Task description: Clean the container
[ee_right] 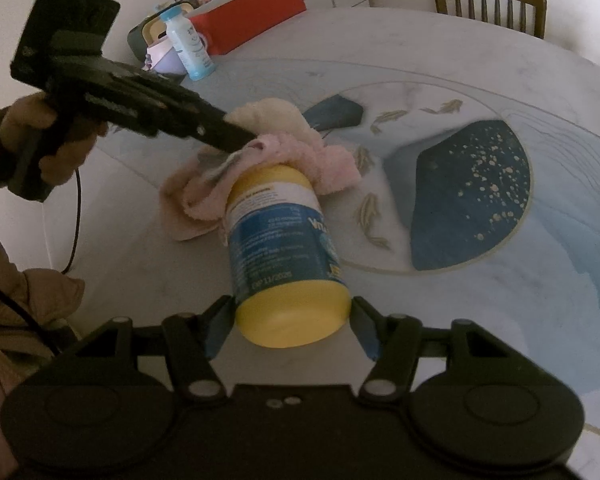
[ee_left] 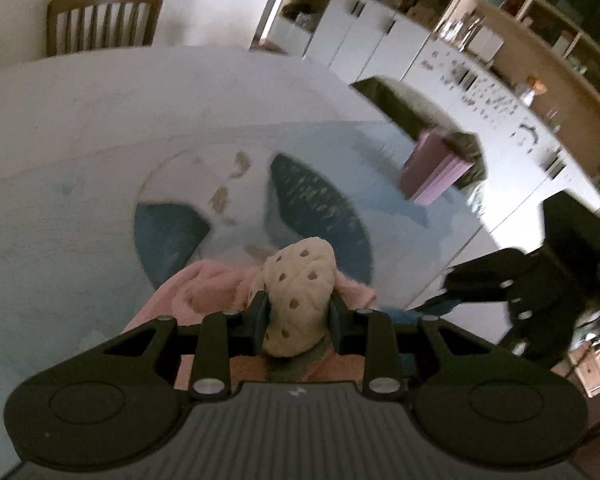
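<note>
Right wrist view only: a hand (ee_right: pixel 56 148) held the left gripper (ee_right: pixel 244 140), beside it the yellow container (ee_right: pixel 284 248), tilted above the table (ee_right: pixel 420 56), its far end wrapped in the pink cloth (ee_right: pixel 300 160); contents not visible. Right gripper (ee_right: pixel 292 332) clamped the container's base. Left wrist view: left gripper (ee_left: pixel 298 312) pinched the cloth's cream spotted part (ee_left: pixel 298 296); container hidden.

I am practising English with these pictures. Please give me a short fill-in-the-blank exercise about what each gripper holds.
1. The right gripper holds a container whose colour is ____.
2. The left gripper is shut on a ____.
3. The cloth drapes over the container's far ____.
4. A wooden ____ stands behind the table.

Missing words: yellow; cloth; end; chair
</note>
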A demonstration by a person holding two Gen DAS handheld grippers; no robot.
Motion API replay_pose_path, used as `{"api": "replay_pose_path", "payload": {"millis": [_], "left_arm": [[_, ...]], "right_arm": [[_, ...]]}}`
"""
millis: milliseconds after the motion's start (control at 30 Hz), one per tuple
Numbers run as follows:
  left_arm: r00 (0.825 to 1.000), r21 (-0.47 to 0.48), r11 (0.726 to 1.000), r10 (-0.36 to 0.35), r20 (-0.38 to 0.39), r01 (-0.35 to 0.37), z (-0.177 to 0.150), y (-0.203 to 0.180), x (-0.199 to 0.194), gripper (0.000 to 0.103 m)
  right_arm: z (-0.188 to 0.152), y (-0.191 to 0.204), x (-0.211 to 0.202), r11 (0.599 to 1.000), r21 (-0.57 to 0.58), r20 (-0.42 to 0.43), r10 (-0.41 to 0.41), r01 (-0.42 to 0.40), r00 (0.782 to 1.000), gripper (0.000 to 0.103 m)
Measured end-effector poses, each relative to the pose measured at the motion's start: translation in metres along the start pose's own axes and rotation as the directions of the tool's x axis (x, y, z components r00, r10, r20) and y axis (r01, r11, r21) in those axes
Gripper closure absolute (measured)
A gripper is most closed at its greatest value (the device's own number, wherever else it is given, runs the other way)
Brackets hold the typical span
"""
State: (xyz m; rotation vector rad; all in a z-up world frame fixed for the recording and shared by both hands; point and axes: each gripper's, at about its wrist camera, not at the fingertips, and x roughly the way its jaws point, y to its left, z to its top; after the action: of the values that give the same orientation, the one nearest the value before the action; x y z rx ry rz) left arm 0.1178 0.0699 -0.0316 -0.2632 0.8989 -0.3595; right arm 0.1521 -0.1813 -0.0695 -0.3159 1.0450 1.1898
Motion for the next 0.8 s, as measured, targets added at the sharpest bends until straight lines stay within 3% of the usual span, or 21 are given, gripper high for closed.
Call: {"api": "replay_pose_path", "payload": {"millis": [167,367,533,800], "left_arm": [[0.993,0.077,0.991,-0.115,0.019,0.113,0.009,-0.032,-0.018,0.073],[0.979,0.225,0.953,-0.19,-0.077,0.203,0.0,-0.087,0.003,0.073],[0.979,0.27,0.941,-0.185,-0.092,0.203,-0.009,-0.101,0.016,0.073],[0.992,0.232,0.965,-0.116,-0.044,0.123,-0.001,-0.072,0.014,0.074]], "right_arm": [[0.001,0.0,0.0,1.0,-0.006,-0.004,-0.002,0.002,1.0,0.041],[0.004,0.003,0.001,1.0,-0.021,-0.01,-0.013,0.013,1.0,0.041],[0.003,0.005,0.001,0.999,-0.025,-0.009,-0.023,0.022,1.0,0.041],[0.002,0.004,0.0,0.999,-0.027,-0.007,-0.026,0.025,1.0,0.041]]}}
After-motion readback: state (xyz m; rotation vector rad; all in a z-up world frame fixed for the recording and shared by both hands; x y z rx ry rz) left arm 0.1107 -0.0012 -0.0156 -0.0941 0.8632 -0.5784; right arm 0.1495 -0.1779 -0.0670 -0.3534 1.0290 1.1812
